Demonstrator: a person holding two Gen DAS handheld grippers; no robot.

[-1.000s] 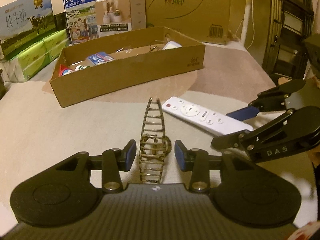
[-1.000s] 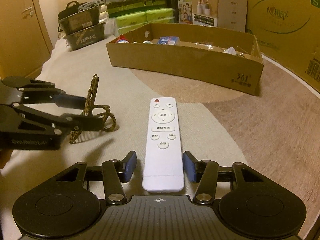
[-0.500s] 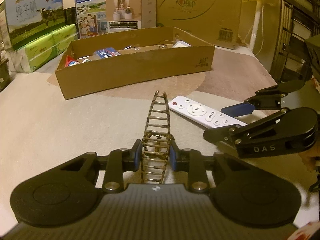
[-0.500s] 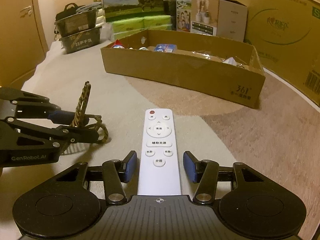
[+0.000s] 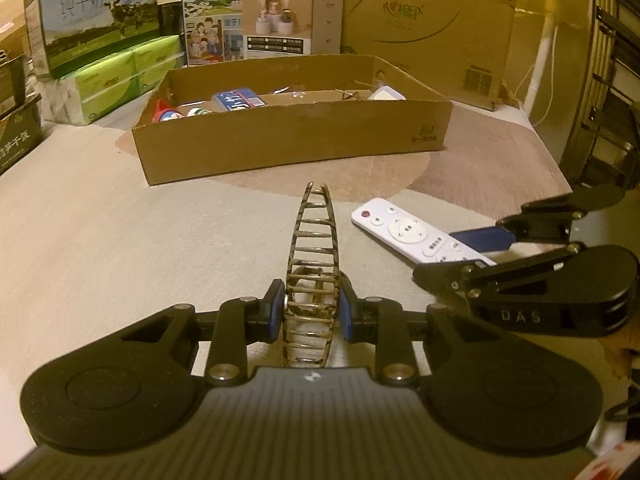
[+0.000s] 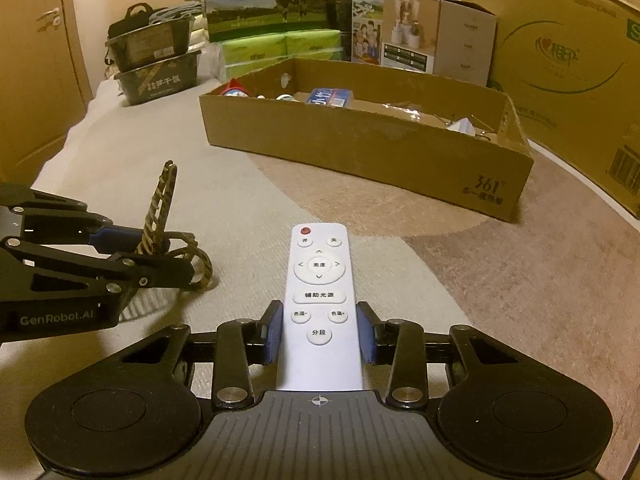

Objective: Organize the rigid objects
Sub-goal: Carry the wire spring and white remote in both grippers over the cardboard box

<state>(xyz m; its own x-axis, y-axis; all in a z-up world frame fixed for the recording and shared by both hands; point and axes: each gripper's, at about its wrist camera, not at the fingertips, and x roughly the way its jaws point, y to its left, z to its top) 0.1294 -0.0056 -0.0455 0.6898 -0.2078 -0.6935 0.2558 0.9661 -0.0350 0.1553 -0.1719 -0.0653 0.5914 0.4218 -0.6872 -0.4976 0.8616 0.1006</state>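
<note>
A patterned hair claw clip [image 5: 312, 276] stands between the pads of my left gripper [image 5: 311, 312], which is shut on it; it also shows in the right wrist view [image 6: 160, 216]. A white remote control [image 6: 320, 300] lies on the bed surface between the pads of my right gripper [image 6: 319, 332], which is shut on its lower half. In the left wrist view the remote [image 5: 412, 236] lies to the right of the clip, with the right gripper [image 5: 480, 256] around its near end. An open cardboard tray [image 5: 296, 144] holding several small items stands beyond both.
Milk cartons [image 5: 92, 16], green tissue packs [image 5: 120, 72] and a large cardboard box [image 5: 432, 24] line the back. Two dark stacked baskets [image 6: 156, 60] stand at the far left in the right wrist view. A door [image 6: 36, 60] is on the left.
Both grippers closed: the left on the hair clip, the right on the remote. Both moved slightly forward toward the tray.
</note>
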